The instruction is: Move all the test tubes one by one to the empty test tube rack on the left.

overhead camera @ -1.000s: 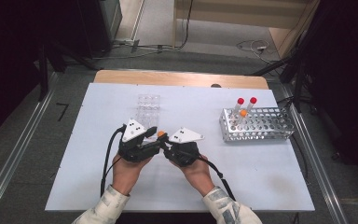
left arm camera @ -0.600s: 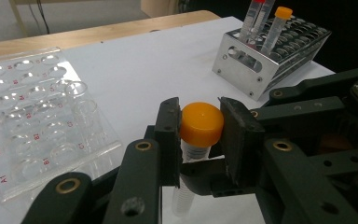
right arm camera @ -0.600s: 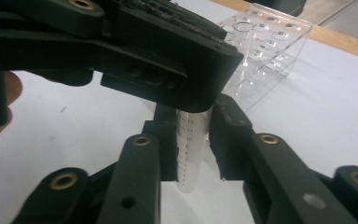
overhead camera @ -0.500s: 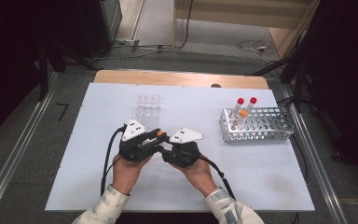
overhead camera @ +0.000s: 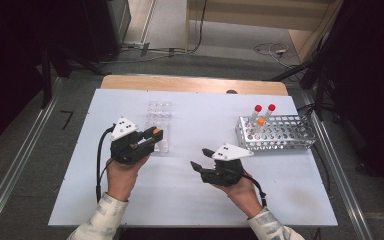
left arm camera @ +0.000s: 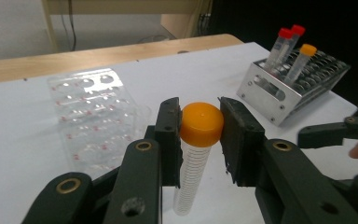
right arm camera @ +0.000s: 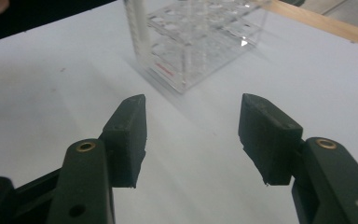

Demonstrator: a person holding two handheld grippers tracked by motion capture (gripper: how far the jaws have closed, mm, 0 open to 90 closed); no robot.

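Observation:
A clear tube with an orange cap (left arm camera: 200, 125) stands upright between the jaws of my left gripper (left arm camera: 199, 140), which is shut on the cap. From above, that gripper (overhead camera: 155, 136) sits at the table's left, beside the clear plastic rack (overhead camera: 159, 120). My right gripper (overhead camera: 200, 158) hovers low over the middle of the table, apart from the tube. Its jaws have just been opening and stand open with nothing between them (right arm camera: 193, 126). They point toward the clear rack (right arm camera: 196, 42).
A metal rack (overhead camera: 280, 134) at the right holds two red-capped tubes (overhead camera: 258, 108) and one orange-capped tube (overhead camera: 261, 121). The white table (overhead camera: 180, 200) has bare room in front and between the racks. A wooden strip (overhead camera: 190, 84) edges its far side.
The two grippers were together on the orange-capped tube. The right one has let go, opened and drawn off to the right; the left keeps the tube and has shifted slightly left.

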